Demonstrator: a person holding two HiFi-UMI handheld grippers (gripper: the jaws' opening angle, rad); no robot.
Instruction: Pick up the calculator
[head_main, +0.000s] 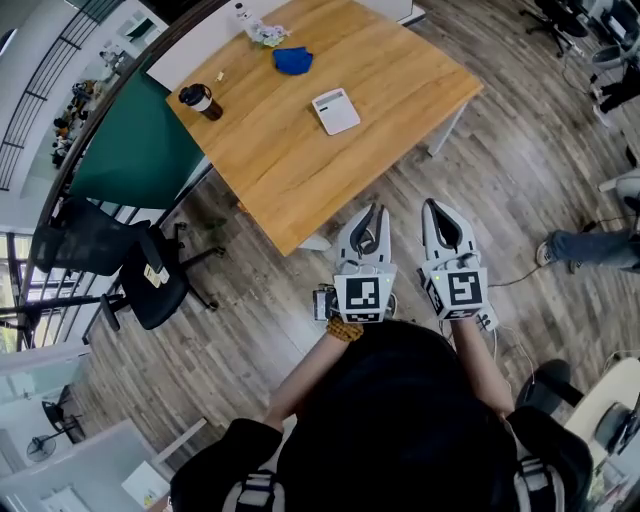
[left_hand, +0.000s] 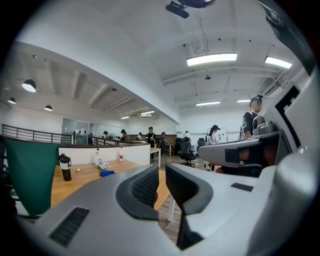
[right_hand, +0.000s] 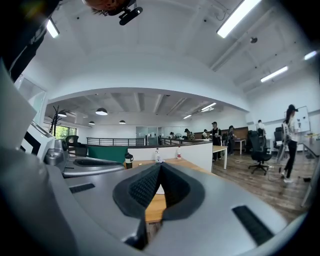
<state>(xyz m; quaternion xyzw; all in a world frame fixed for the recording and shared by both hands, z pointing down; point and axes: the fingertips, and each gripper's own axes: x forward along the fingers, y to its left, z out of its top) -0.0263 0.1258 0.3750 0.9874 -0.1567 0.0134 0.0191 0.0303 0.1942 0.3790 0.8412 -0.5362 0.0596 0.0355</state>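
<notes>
Closest to the person were the two tools, one in each hand, held out side by side over the wooden floor (head_main: 520, 180) and pointing at the table (head_main: 300, 180). The left gripper (head_main: 374, 212) was closed down to a thin slit, and it had nothing in it. The right gripper (head_main: 433, 208) had its dark pads pressed together at the tips, and it was empty too. They were probably closed because there was nothing near enough to grab yet. Just past their tips was the near corner of the table. The calculator (head_main: 336, 110) lay flat on the wood farther in, near the middle, well apart from both grippers. It lay with bare wood all around it, so it looked easy to get at from this side. To pick it up, the person would likely have to step closer and open one gripper wide. A flat thing like that may be hard to get under, so the jaws might need to pinch its edges. Farther left on the table stood a dark cup (head_main: 200, 100). At the far end lay a blue cloth (head_main: 293, 60). Off to the left, past the table, were a green wall (head_main: 140, 150) and a black chair (head_main: 150, 285).
</notes>
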